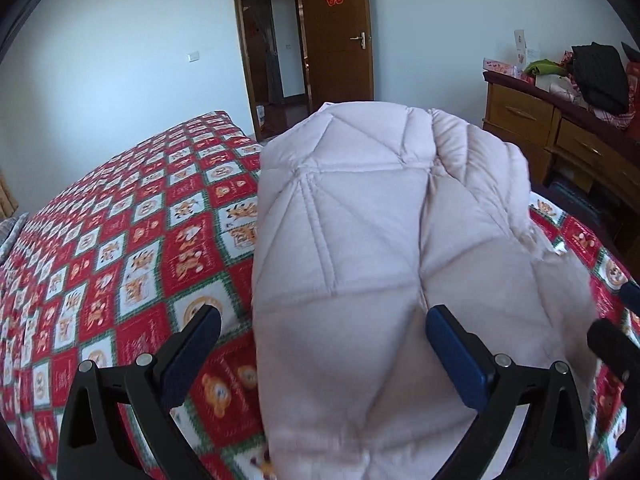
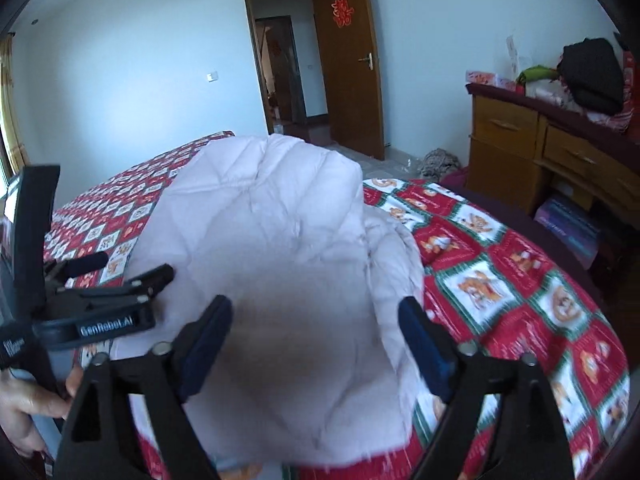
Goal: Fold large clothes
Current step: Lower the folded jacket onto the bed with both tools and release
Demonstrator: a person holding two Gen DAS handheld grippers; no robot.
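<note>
Left wrist view, left to right: a bed covered by a red, white and green checked blanket with cartoon animal prints (image 1: 132, 248) fills the left half of the frame. The left gripper (image 1: 324, 320) sits at the lower edge with its blue-padded fingers (image 1: 456, 360) spread wide apart, holding nothing; the left finger lies over the blanket, the right finger over the garment. The pale pink quilted padded jacket (image 1: 360, 240), folded into a thick bundle, lies on the bed from the centre to the lower right of the frame. An open brown wooden door with a red paper emblem (image 1: 340, 32) stands at upper centre. A wooden drawer cabinet piled with dark and coloured clothing (image 1: 560, 128) occupies the upper right. Part of the right gripper (image 1: 616, 340) shows at the lower right edge. Right wrist view, left to right: the left gripper shows at the left edge, held by a bare hand (image 2: 24, 404) at lower left, its fingers apart near the jacket's left edge. The jacket occupies the centre, resting on the blanket. The right gripper's fingers are spread wide at the lower edge, over the jacket's near part, gripping nothing; contact with the fabric cannot be determined. The blanket continues at lower right, the cabinet at upper right.
</note>
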